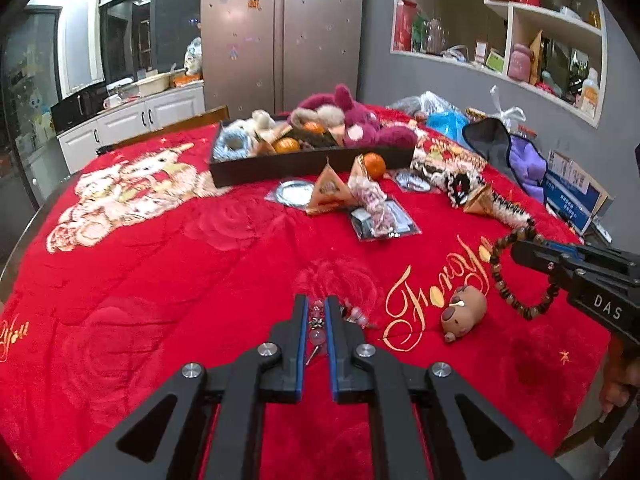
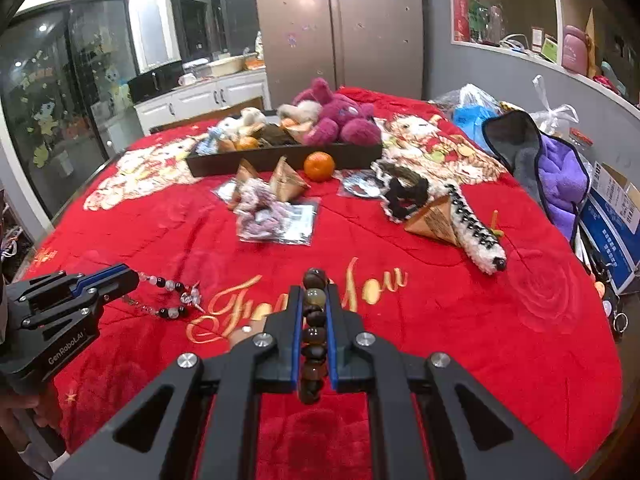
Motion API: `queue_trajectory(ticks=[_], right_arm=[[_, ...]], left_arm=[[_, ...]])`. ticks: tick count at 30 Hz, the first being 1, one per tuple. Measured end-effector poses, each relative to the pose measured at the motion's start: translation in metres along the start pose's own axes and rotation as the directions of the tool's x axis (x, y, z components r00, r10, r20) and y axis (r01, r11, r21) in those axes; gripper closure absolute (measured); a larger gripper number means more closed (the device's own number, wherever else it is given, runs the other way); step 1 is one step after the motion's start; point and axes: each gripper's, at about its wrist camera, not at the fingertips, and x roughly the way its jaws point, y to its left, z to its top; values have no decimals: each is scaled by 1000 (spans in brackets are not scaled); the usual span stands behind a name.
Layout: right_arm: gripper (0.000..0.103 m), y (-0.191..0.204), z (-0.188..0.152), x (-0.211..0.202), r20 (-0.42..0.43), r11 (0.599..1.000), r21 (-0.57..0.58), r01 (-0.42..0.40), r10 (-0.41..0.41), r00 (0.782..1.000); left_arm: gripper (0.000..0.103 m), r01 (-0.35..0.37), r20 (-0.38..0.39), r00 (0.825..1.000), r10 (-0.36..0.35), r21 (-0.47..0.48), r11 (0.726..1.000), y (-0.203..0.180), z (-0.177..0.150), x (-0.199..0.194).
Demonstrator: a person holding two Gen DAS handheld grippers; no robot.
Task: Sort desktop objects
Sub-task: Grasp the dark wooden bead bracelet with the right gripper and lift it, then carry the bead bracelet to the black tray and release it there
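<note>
Left tongs [image 1: 316, 320] grip a clear-bead bracelet [image 2: 172, 292] near the desk's [image 1: 160, 260] front edge; right tongs [image 2: 315, 300] grip a brown bracelet [image 1: 516, 276] above it

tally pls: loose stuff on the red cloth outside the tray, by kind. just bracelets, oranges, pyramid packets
Bracelets: 2, a brown bead bracelet in the right gripper and a clear and black bead bracelet in the left gripper
Oranges: 1, orange
Pyramid packets: 3
Total: 6
</note>
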Motion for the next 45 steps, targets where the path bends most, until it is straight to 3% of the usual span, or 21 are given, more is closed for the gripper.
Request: queue_trajectory(ticks=[11, 23, 33, 45], right_arm=[[92, 9, 2, -31, 57, 999, 4, -41, 41, 998], [92, 27, 8, -31, 66, 996, -21, -89, 90, 994], [92, 44, 46, -19, 96, 987, -57, -151, 156, 983], [92, 47, 130, 3, 129, 985, -88, -150, 161, 978]], left_arm=[[95, 3, 68, 998, -1, -31, 1000, 12, 0, -42], [95, 31, 82, 996, -28, -40, 999, 16, 9, -50], [95, 38, 105, 994, -34, -28, 999, 25, 56, -40], [95, 69, 124, 990, -68, -10, 998, 34, 140, -8]])
